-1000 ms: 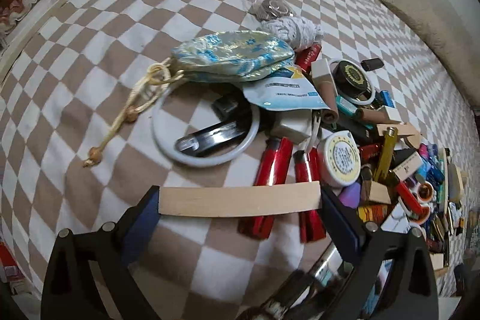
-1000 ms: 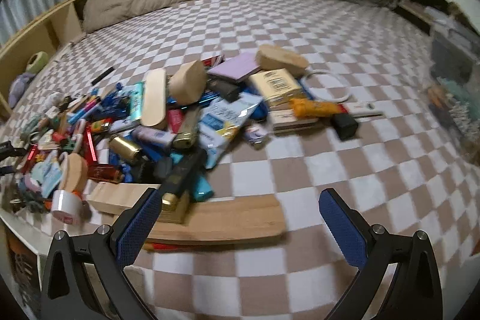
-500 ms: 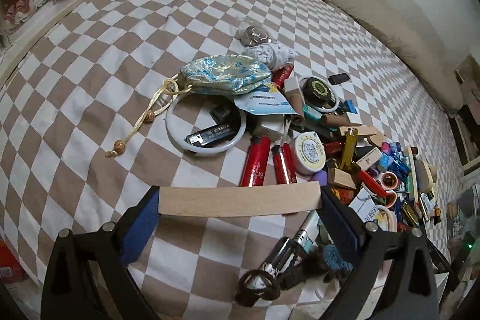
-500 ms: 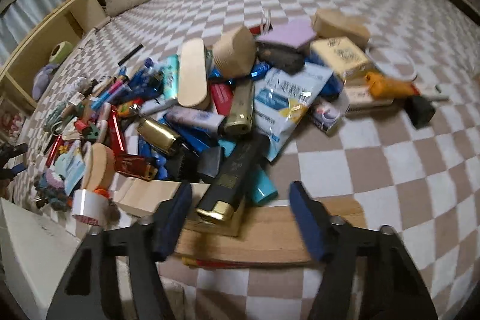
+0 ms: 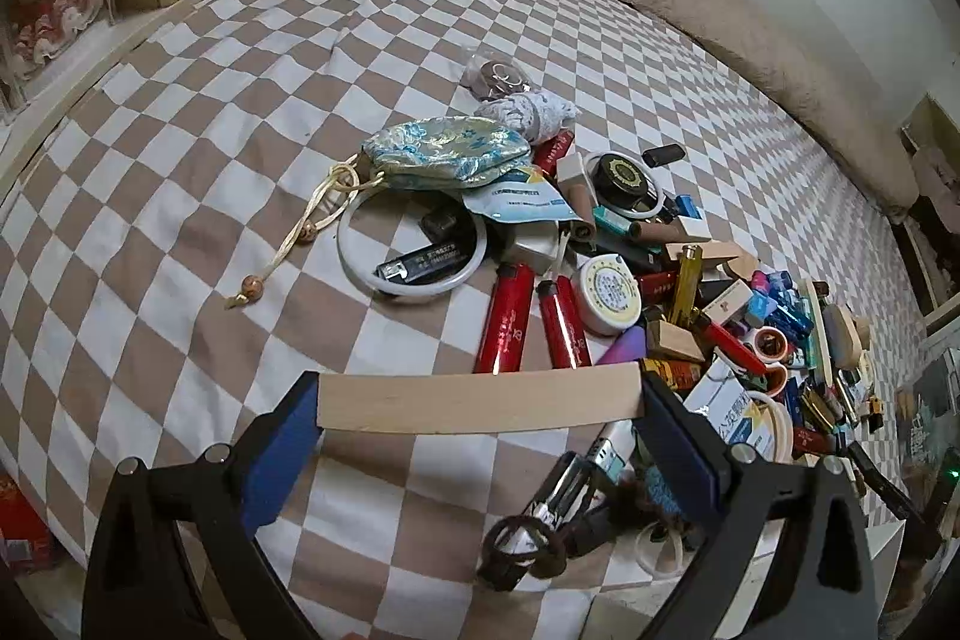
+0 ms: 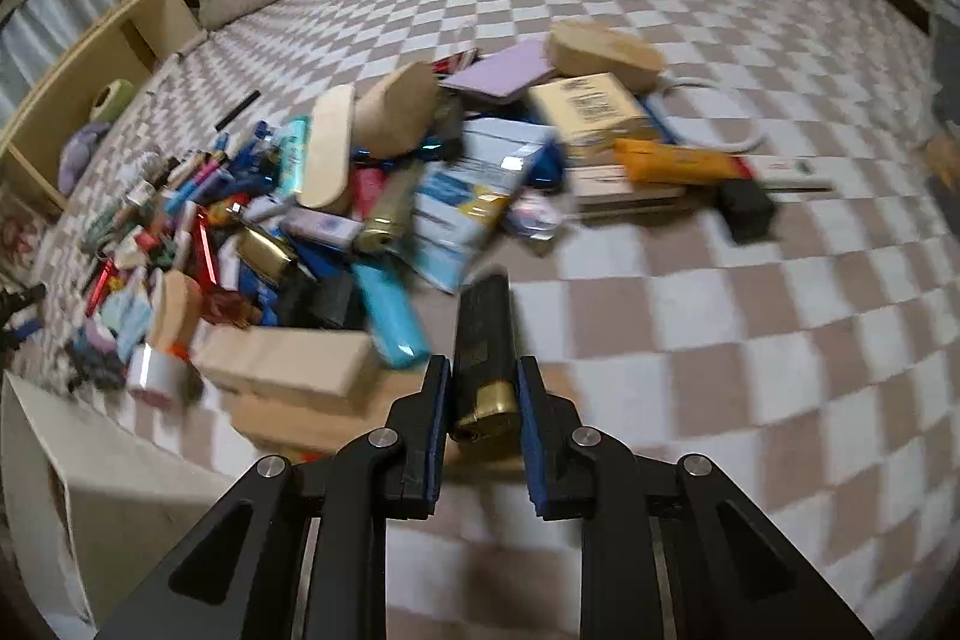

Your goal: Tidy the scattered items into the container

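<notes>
Early going. Left gripper [image 5: 480,400] clamped across a wooden slat [image 5: 477,396]; right gripper [image 6: 480,388] clamped on a black-and-gold tube [image 6: 483,352]. Most clutter [image 6: 288,220] left heaped on the bed [image 6: 750,292]; container not clearly seen.

Pouch [image 5: 447,154] behind ring [image 5: 411,250]; USB stick [image 5: 423,261] inside ring; two tubes [image 5: 531,310] right of ring, w/ tin [image 5: 609,293] beside.

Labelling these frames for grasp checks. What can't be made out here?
- Container: right wrist view shows only a pale box corner, cut by the left edge; inside hidden.
- Pile: right wrist view motion-blurred, labels unreadable.
- Far items: left wrist view, too small to name.
- Black tube in right gripper: near end hidden by fingers.
</notes>
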`<state>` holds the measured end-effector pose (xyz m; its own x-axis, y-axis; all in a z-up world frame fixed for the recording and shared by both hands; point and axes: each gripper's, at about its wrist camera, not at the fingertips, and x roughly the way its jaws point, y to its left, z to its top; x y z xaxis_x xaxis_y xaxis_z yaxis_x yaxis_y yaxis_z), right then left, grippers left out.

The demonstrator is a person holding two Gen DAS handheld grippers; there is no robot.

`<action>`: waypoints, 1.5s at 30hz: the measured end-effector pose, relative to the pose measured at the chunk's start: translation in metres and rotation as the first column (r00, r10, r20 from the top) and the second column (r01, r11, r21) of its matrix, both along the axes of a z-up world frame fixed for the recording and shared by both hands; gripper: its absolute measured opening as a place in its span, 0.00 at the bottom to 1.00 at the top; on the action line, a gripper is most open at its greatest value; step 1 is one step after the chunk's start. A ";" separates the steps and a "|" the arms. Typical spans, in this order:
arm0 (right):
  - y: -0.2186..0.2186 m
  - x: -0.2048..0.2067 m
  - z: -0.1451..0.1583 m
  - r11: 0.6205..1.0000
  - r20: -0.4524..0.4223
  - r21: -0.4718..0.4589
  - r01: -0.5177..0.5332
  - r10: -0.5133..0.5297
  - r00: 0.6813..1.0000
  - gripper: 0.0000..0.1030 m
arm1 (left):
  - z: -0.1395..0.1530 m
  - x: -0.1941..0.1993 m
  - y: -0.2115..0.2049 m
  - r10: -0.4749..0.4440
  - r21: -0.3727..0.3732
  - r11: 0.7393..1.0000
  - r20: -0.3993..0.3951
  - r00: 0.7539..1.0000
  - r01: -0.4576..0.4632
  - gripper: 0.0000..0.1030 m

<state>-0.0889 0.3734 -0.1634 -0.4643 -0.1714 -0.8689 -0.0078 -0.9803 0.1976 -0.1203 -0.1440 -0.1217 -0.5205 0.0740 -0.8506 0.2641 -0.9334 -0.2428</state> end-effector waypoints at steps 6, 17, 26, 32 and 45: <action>0.045 0.020 -0.004 0.995 0.039 0.080 0.060 -0.064 0.997 0.21 | 0.000 0.009 -0.001 0.015 0.012 1.000 -0.002 1.000 -0.015 0.97; 0.111 0.029 -0.010 0.882 -0.046 0.304 0.361 -0.365 0.930 0.89 | 0.001 0.018 -0.006 0.037 0.001 0.999 -0.012 0.999 -0.037 0.97; 0.122 0.051 0.002 0.867 0.017 -0.148 0.476 -0.479 0.878 0.88 | 0.004 0.019 -0.002 0.025 -0.003 1.000 -0.025 0.999 -0.026 0.97; 0.095 0.044 0.013 0.882 0.020 -0.306 0.359 -0.371 0.928 0.88 | 0.004 0.019 -0.001 0.020 -0.004 1.000 -0.025 0.999 -0.020 0.97; 0.133 0.021 -0.011 0.853 0.018 -0.194 0.484 -0.490 0.871 0.88 | 0.002 0.018 0.001 0.020 -0.010 1.000 -0.019 1.000 -0.020 0.97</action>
<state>-0.0680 0.5067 -0.1740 -0.5566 -0.0730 -0.8276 -0.4659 -0.7973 0.3837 -0.1020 -0.1427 -0.1196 -0.5375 0.0554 -0.8415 0.2779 -0.9304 -0.2388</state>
